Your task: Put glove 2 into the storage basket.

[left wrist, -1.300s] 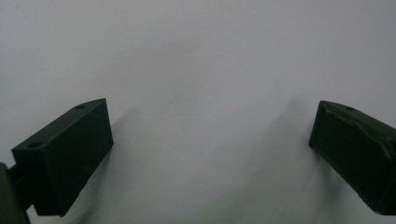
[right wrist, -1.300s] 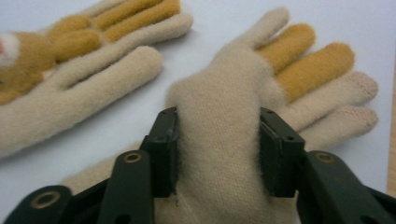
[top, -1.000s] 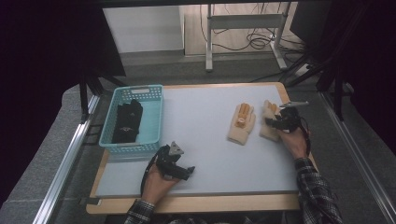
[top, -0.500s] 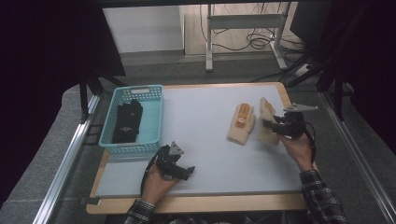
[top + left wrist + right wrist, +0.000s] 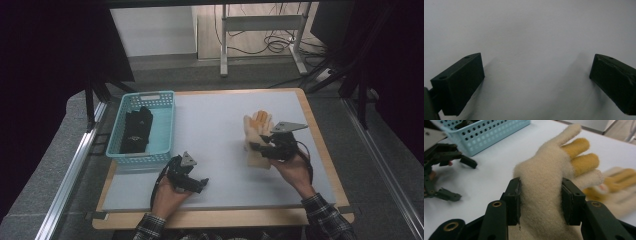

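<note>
**Right tongs clamped on cream glove, left tongs idle and spread**

Right tongs (image 5: 541,202) clenched on a cream knit glove (image 5: 549,182), jaws pressing both sides of the cuff/palm section, fabric bulging between them. Glove fingers pointing away from the camera, several yellow-orange. Held glove raised off the desk (image 5: 210,125) in the right gripper view. Second glove (image 5: 621,190) of the same kind lying flat on the desk just beyond and to the side of the held one, blurred. In the high view, right tongs (image 5: 260,148) over the right half of the desk, glove (image 5: 256,131) under and ahead of them; cannot separate the two gloves there.

Left tongs (image 5: 536,82) released, jaws wide apart, bare white desk surface between them, gripping nothing. In the high view, left tongs (image 5: 200,183) resting low near the front edge of the desk, left of centre, well apart from the gloves.

Light-blue perforated basket (image 5: 165,130) at the left end of the desk, a dark item (image 5: 136,131) lying inside; too dark to identify. Basket corner also visible at top left of the right gripper view, with the left tongs in front of it
</note>
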Demonstrator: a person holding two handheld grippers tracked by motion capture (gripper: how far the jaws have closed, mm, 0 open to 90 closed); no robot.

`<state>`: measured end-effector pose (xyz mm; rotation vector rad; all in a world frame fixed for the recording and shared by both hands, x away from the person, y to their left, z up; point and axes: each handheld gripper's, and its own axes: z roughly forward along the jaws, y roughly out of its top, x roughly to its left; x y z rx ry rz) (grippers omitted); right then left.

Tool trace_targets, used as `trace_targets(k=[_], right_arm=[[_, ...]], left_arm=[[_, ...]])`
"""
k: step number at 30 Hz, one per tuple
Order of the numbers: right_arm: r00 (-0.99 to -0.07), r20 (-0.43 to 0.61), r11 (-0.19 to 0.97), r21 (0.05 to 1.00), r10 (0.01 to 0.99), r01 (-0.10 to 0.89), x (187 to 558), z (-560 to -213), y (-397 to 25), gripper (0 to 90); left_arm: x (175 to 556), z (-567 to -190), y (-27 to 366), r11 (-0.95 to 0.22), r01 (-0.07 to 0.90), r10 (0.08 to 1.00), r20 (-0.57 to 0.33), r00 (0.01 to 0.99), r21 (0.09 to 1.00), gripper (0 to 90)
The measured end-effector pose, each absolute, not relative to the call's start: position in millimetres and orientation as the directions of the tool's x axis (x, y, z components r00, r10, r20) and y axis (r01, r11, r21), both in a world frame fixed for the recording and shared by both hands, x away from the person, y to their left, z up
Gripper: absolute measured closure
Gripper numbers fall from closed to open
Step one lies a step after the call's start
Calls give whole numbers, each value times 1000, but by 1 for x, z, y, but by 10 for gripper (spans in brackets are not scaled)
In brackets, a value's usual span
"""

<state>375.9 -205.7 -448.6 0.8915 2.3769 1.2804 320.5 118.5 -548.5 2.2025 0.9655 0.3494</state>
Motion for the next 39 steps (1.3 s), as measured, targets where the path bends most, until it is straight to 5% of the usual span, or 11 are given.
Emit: trace_targets(k=[9,14,21,30,39], right_arm=[[-790,47,468,784,612,409,372,-492,-154,536],[-794,77,469,771,603,431,368,-514,-141,441],[-771,70,416,809,633,416,374,-492,-161,328],[-761,77,447,770,644,456,372,-503,-198,654],[-764,71,490,728,642,480,393,-522,-171,717]], left_arm=[[320,-548,119,-482,538,726,-30,687,691,0],[320,-548,119,-482,538,725,-29,688,691,0],[320,-548,119,-480,538,726,-31,687,693,0],[320,-549,118,-480,540,726,-31,687,691,0],[320,-548,119,-480,540,726,-32,686,691,0]])
